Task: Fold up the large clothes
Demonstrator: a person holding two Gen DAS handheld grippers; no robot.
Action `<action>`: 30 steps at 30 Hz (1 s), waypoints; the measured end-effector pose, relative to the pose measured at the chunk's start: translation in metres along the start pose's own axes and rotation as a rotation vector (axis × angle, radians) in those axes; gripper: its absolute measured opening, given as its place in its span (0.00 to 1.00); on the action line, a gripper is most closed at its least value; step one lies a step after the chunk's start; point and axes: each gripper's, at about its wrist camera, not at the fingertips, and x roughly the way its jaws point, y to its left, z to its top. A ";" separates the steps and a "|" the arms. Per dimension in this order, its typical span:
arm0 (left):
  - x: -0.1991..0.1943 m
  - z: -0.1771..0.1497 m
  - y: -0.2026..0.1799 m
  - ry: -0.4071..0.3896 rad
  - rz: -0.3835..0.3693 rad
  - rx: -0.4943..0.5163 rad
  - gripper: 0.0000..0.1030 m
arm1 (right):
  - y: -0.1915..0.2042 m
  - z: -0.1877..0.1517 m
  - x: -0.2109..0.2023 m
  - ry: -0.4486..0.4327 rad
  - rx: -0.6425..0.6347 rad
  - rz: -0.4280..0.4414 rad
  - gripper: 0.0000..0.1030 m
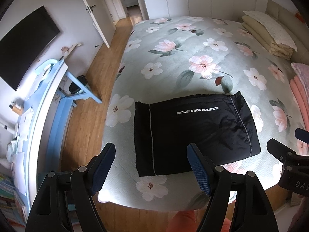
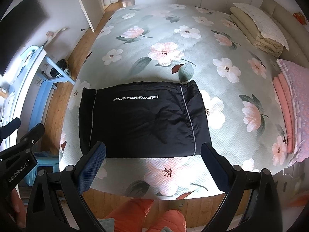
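A black garment (image 1: 195,133) with white lettering and thin grey piping lies folded into a flat rectangle near the foot of the bed; it also shows in the right wrist view (image 2: 143,121). My left gripper (image 1: 151,155) is open and empty, held above the garment's near left edge. My right gripper (image 2: 153,151) is open and empty, held above the garment's near edge. The right gripper also shows at the right edge of the left wrist view (image 1: 285,141), and the left gripper at the left edge of the right wrist view (image 2: 21,129).
The bed has a green floral cover (image 1: 193,44). Folded beige bedding (image 2: 258,29) and pink blankets (image 2: 289,104) lie at its right side. A blue desk (image 1: 50,89), a wall TV (image 1: 25,44) and wood floor (image 1: 108,44) are left. The person's orange trousers (image 2: 146,216) are below.
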 end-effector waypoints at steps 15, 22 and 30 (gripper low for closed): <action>0.007 -0.007 0.015 0.007 -0.005 -0.007 0.75 | 0.016 -0.005 0.010 0.023 -0.004 0.005 0.97; 0.013 -0.007 0.015 0.017 -0.010 0.001 0.76 | 0.019 -0.004 0.011 0.023 -0.014 -0.007 0.97; 0.016 -0.004 0.011 0.020 -0.027 0.016 0.75 | 0.018 -0.007 0.011 0.034 0.000 -0.017 0.97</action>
